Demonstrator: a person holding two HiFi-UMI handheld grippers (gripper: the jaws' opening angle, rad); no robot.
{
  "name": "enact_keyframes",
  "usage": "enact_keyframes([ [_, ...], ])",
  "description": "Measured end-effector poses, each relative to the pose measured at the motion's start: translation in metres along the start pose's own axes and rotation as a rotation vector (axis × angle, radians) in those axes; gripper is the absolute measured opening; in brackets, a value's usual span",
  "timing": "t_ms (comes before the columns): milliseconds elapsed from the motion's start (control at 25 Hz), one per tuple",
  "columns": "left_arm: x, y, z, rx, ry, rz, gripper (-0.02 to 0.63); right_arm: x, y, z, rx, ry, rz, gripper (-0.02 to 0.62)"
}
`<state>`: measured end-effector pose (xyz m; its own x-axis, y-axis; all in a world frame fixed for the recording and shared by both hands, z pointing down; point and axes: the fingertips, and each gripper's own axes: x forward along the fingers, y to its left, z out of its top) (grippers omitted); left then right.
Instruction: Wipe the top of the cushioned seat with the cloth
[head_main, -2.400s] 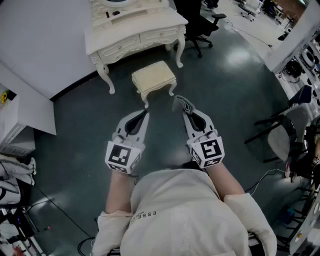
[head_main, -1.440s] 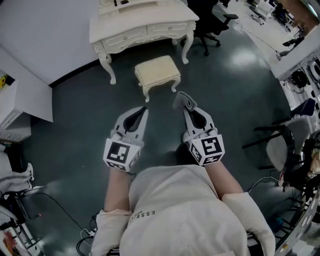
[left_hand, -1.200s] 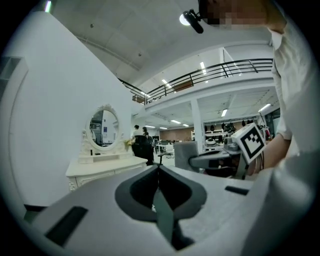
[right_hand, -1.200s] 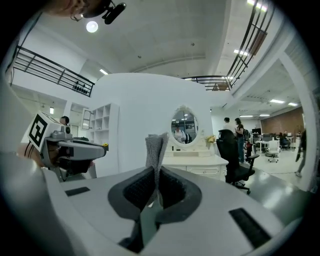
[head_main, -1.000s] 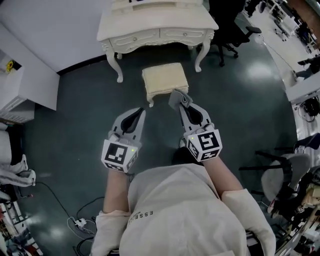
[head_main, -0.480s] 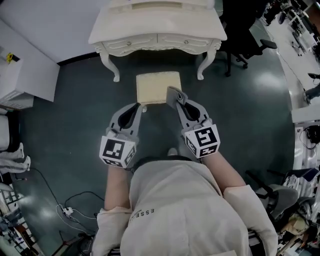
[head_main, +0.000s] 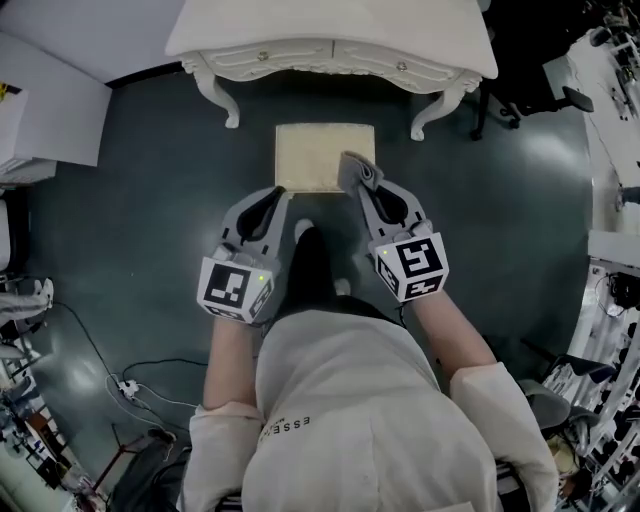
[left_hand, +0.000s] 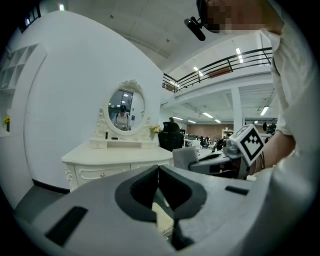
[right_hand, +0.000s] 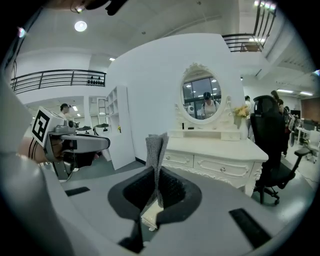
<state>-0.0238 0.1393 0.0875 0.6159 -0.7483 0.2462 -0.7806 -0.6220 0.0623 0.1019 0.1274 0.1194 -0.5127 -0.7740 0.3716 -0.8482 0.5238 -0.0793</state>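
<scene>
The cushioned seat (head_main: 322, 155) is a small cream stool on the dark floor, just in front of a white dressing table (head_main: 330, 40). My right gripper (head_main: 358, 176) is shut on a folded grey cloth (head_main: 356, 168), whose tip hangs over the stool's near right corner. In the right gripper view the cloth (right_hand: 156, 150) stands up between the jaws of the right gripper (right_hand: 157, 176). My left gripper (head_main: 281, 197) is shut and empty, just short of the stool's near left edge. In the left gripper view the left gripper (left_hand: 158, 171) has its jaws together, with a bit of the seat (left_hand: 163, 220) below.
The dressing table carries an oval mirror (right_hand: 201, 101). A black office chair (right_hand: 270, 140) stands to its right. White cabinets (head_main: 40, 120) are at the left. Cables (head_main: 120, 385) lie on the floor at my left. A person's legs and shoe (head_main: 305, 240) are between the grippers.
I have walked up to the stool. It went from well ahead of the grippers to right at their tips, and the cloth's tip now overlaps its near right corner.
</scene>
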Motion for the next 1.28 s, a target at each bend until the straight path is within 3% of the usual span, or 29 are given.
enact_keyframes([
  [240, 0.057, 0.073, -0.018, -0.030, 0.043, -0.015, 0.003, 0.092, -0.019, -0.003, 0.018, 0.074, 0.014, 0.026],
  [400, 0.089, 0.112, -0.039, -0.054, 0.051, -0.037, 0.003, 0.151, -0.036, -0.027, 0.040, 0.151, 0.008, 0.026],
  [720, 0.139, 0.177, -0.108, -0.096, 0.098, -0.073, 0.003, 0.265, -0.048, -0.104, 0.106, 0.307, 0.024, 0.026],
  [920, 0.155, 0.204, -0.166, -0.154, 0.138, -0.050, 0.003, 0.316, -0.047, -0.159, 0.144, 0.384, 0.046, 0.026],
  [1000, 0.163, 0.212, -0.192, -0.154, 0.176, -0.053, 0.003, 0.338, -0.049, -0.177, 0.164, 0.396, 0.068, 0.026],
  [1120, 0.174, 0.222, -0.217, -0.135, 0.159, -0.057, 0.003, 0.368, -0.048, -0.202, 0.163, 0.407, 0.098, 0.026],
  [1280, 0.178, 0.231, -0.255, -0.171, 0.169, -0.023, 0.003, 0.393, -0.039, -0.240, 0.161, 0.440, 0.140, 0.026],
])
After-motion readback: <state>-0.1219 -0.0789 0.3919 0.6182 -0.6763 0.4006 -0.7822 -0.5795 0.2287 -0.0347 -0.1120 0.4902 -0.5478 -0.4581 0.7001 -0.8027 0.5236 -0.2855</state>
